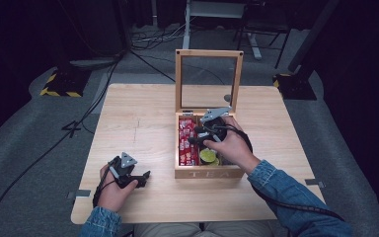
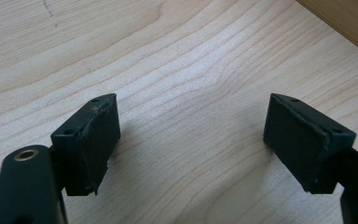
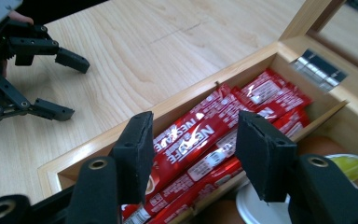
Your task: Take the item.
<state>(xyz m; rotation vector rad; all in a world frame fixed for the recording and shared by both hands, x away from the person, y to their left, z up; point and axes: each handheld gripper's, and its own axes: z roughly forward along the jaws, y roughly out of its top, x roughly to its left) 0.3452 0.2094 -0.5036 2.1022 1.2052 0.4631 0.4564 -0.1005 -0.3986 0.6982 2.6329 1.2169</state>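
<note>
Over the box (image 1: 208, 173):
Right gripper (image 3: 193, 149): jaws apart, red sachets (image 3: 200, 140) beneath.
Left gripper (image 2: 191, 140): jaws apart, empty, on table (image 2: 168, 56).

**Box crowded, left side bare**

The right gripper (image 1: 203, 139) hung over the red sachets (image 3: 205, 140) packing the box's (image 1: 208, 174) left compartment. The upright lid (image 1: 208, 81) walled off the far side. Bare table (image 1: 138, 123) lay around the left gripper (image 1: 139, 178).
</note>
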